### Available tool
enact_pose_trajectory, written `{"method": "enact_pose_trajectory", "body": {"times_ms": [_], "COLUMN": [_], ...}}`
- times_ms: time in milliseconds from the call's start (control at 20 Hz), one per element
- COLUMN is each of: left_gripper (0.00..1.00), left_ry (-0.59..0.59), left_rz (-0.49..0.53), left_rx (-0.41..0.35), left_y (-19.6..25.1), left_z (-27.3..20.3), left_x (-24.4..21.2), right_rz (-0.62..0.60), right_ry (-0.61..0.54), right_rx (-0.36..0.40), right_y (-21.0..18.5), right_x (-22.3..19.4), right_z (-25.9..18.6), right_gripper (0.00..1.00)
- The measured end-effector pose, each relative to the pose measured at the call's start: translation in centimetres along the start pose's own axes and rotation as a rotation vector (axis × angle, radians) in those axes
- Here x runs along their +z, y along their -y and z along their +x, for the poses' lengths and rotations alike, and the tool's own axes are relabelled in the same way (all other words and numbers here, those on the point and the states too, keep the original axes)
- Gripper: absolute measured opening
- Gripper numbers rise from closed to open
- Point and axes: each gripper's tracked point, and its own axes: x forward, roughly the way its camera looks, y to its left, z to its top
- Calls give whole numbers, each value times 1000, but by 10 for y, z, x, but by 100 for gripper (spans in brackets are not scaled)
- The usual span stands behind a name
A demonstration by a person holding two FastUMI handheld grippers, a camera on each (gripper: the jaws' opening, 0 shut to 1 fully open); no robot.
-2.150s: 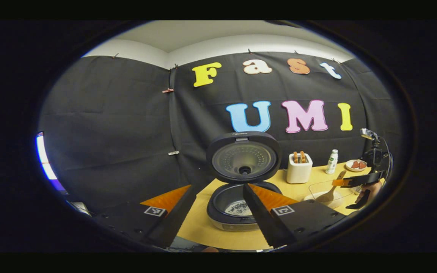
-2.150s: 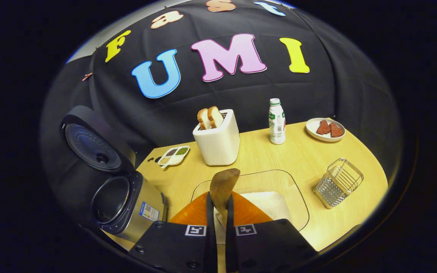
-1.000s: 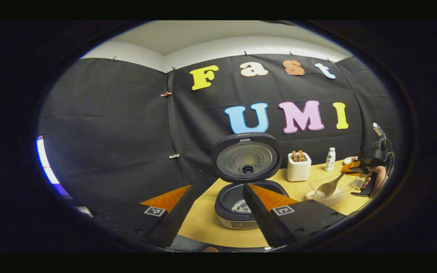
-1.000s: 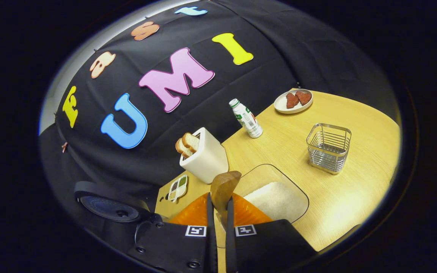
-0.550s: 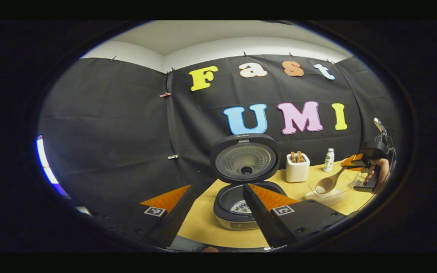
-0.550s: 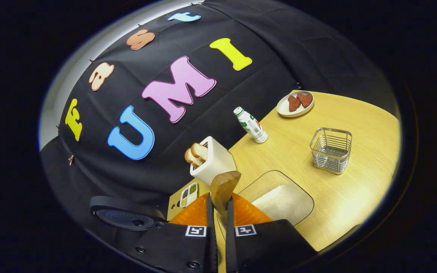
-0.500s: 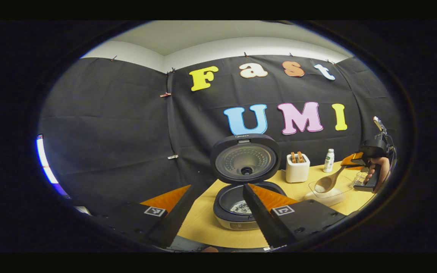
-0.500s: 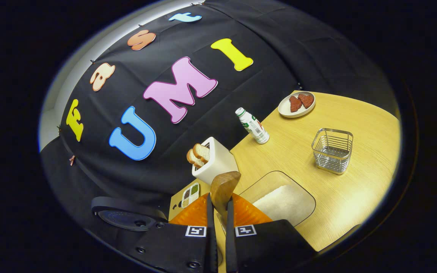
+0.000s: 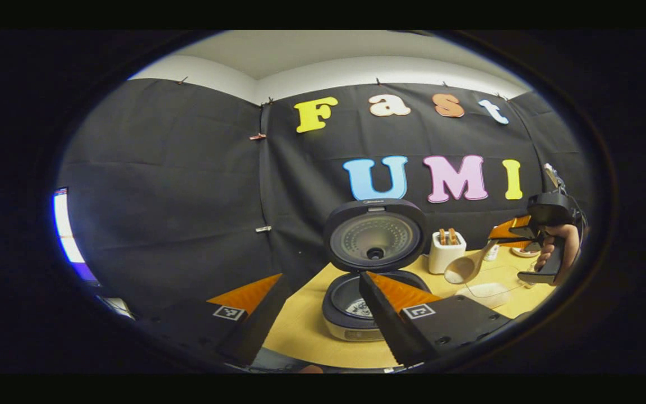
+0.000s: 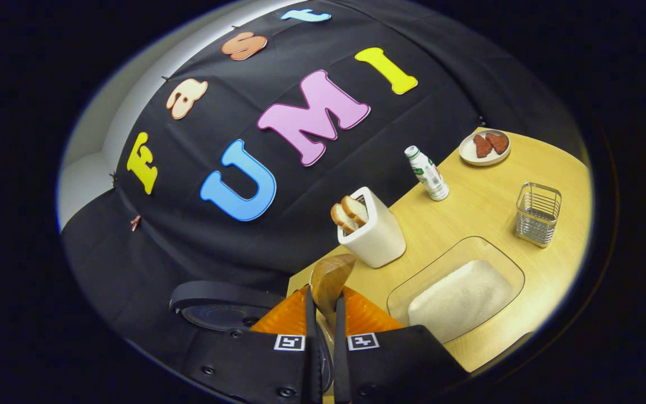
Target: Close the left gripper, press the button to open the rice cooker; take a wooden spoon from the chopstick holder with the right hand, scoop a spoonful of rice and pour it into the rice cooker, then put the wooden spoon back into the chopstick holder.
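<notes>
carry the spoonful level to the open pot

while the rice cooker (image 9: pixel 369 294) sits with its lid (image 9: pixel 375 235) swung up and the inner pot exposed, the right gripper (image 9: pixel 516 234) holds the wooden spoon (image 9: pixel 465 267) clamped by its handle, both fingers pressed on it. from the left gripper view the bowl of the spoon hangs above the tabletop (image 9: pixel 300 331), between the toaster (image 9: pixel 447 250) and the glass dish of rice (image 9: pixel 485 292), with white rice showing in it. it is near the cooker but not yet over the pot.

the step in hand looks like the carry and pour. to do it well, i'd keep the bowl level until it is right over the pot's mouth, pass under the raised lid without knocking it, then roll the wrist slowly so the grains drop inside and not onto the rim.

the left gripper (image 9: pixel 316 314) hovers in front of the cooker with its fingers spread apart, holding nothing. the wire chopstick holder (image 10: pixel 538 214) stands well apart at the far right, waiting for the spoon.
</notes>
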Motion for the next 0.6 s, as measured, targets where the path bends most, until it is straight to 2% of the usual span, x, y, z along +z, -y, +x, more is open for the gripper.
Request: {"method": "enact_pose_trajectory", "body": {"times_ms": [300, 600], "left_gripper": [87, 87], "left_ry": [-1, 16], "left_rz": [-15, 1], "left_rx": [2, 20], "left_y": [-5, -10], "left_z": [-2, -4], "left_x": [-2, 2], "right_rz": [-88, -266], "right_ry": [-66, -119], "right_rx": [87, 160], "right_y": [-52, -91], "right_x": [-35, -77], "right_z": [7, 7], "right_gripper": [13, 13]}}
